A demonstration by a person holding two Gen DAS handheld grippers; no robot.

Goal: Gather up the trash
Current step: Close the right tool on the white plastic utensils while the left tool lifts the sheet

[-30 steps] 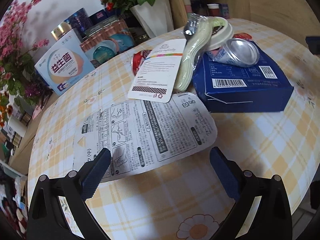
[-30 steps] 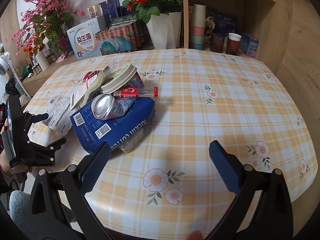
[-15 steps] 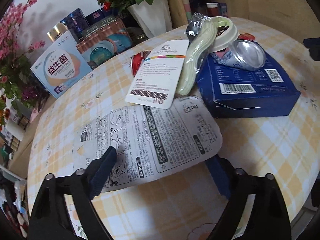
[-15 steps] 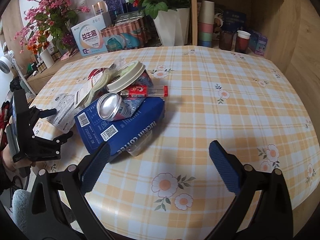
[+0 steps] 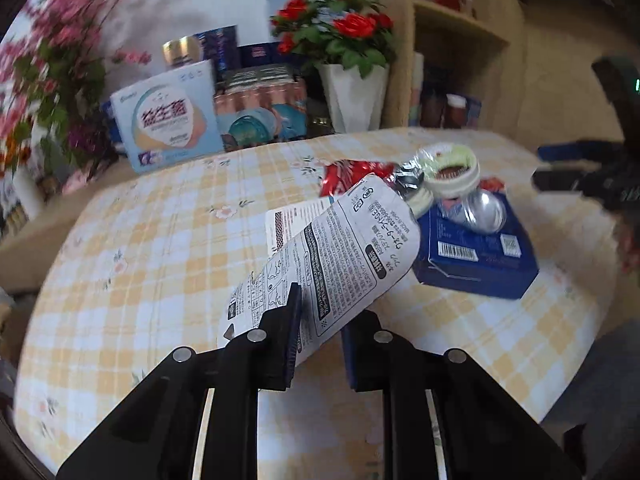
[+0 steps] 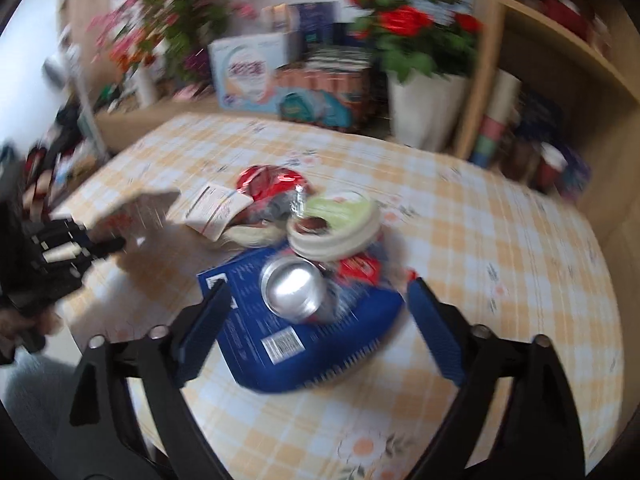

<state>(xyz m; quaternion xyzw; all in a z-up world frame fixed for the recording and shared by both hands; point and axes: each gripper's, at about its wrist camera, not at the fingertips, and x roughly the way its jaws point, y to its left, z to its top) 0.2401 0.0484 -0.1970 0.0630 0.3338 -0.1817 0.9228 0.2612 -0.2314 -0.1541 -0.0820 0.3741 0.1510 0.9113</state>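
Observation:
A white printed packaging sheet (image 5: 344, 240) is curled and raised off the checked tablecloth (image 5: 160, 248). My left gripper (image 5: 320, 336) pinches its near end, and its jaws are still closing. Behind lies a trash pile: a blue box (image 5: 472, 264) with a crushed silver can (image 5: 482, 210) on it, a cup lid (image 5: 452, 168), a red wrapper (image 5: 348, 172) and a white card (image 5: 288, 220). In the blurred right wrist view my right gripper (image 6: 320, 324) hangs over the blue box (image 6: 320, 352) and can (image 6: 294, 290). Its jaws are wide, closing a little, and touch nothing.
A white vase of red roses (image 5: 352, 96), a pale blue carton (image 5: 168, 116) and drink packs stand along the table's far edge. A wooden shelf with stacked cups (image 6: 496, 136) rises at the right. The other gripper (image 6: 100, 246) and a hand (image 6: 24, 320) sit at the left.
My left gripper closed on the printed sheet and lifted it off the table. My right gripper moved in over the blue box and can, and its jaws narrowed slightly.

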